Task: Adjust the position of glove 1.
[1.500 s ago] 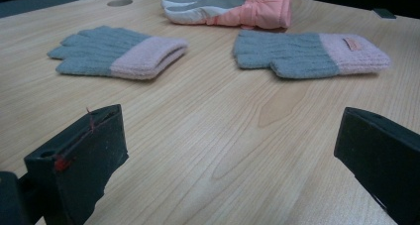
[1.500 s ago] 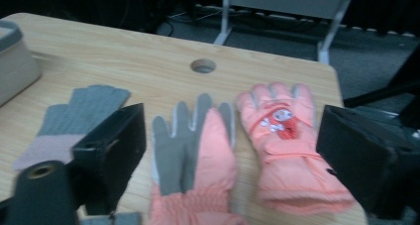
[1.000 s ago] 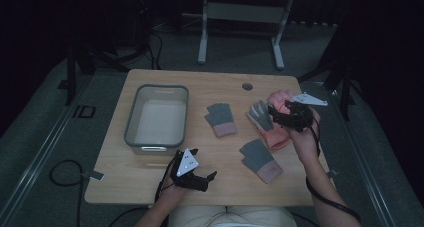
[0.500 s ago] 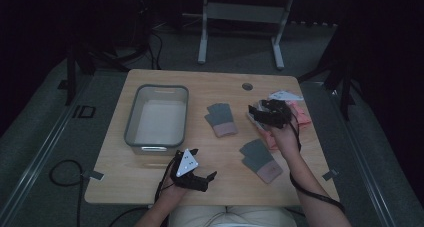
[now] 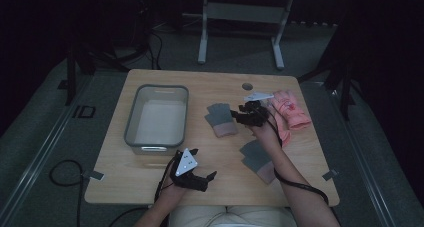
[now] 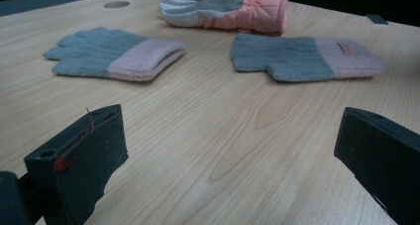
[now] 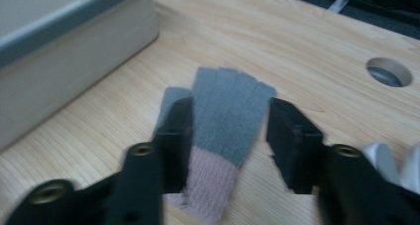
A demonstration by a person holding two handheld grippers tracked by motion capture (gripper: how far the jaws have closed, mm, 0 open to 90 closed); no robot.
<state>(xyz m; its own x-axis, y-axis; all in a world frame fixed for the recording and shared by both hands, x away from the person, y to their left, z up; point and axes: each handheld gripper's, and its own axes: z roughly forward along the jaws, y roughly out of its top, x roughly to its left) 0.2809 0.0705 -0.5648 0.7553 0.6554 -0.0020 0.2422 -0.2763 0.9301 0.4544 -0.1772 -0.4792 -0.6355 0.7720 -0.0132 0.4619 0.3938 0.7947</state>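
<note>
Two grey knit gloves with pink cuffs lie flat on the wooden table (image 5: 165,197): the far glove (image 5: 220,119) in the middle and the near glove (image 5: 257,159) toward the front. My right gripper (image 5: 236,117) reaches to the far glove from its right. In the right gripper view its jaws (image 7: 230,111) straddle that glove (image 7: 225,121); they have just been closing, and the pads stand apart from the knit. My left gripper (image 5: 204,167) rests near the front edge, its jaws (image 6: 233,131) wide apart over bare wood.
A grey bin (image 5: 134,118) stands at the left. A pair of padded pink gloves (image 5: 290,109) lies at the right, beside the right hand. A round cable hole (image 5: 247,86) sits near the far edge.
The right gripper has moved left and down from the pink gloves to the far grey glove, and its jaws have narrowed. The left gripper has stayed where it was.
</note>
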